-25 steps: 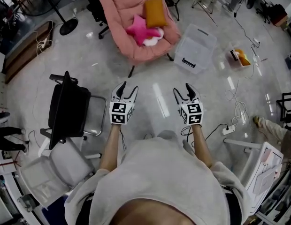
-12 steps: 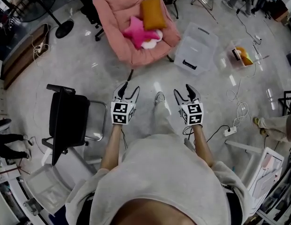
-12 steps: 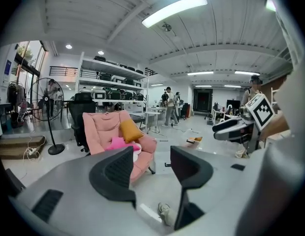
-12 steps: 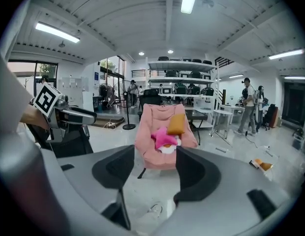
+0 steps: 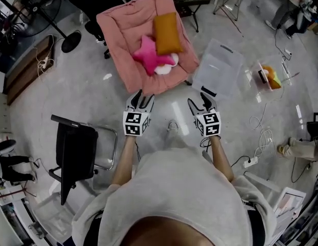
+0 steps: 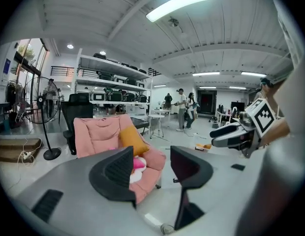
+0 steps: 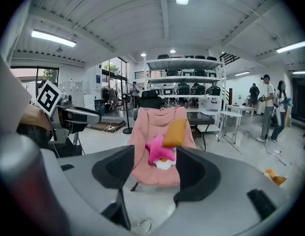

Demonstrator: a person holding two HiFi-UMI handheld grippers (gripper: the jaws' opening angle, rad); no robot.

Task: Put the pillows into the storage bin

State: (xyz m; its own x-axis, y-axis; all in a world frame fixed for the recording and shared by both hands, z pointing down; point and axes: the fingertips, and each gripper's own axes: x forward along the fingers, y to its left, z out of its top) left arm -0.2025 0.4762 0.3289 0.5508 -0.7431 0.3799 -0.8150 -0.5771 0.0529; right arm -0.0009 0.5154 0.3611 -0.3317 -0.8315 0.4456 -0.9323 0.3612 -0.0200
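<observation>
On the pale workshop floor, the orange pillow, its long axis running near-to-far, and the pink star pillow are seen on the pink chair, just beyond the left gripper, with the storage bin lying beyond the right gripper, and both sets of fingers held part-open and empty.

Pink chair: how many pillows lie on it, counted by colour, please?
orange pillow: 1
pink star-shaped pillow: 1
white pillow, partly under the pink one: 1
Total: 3, all on the pink chair.
</observation>
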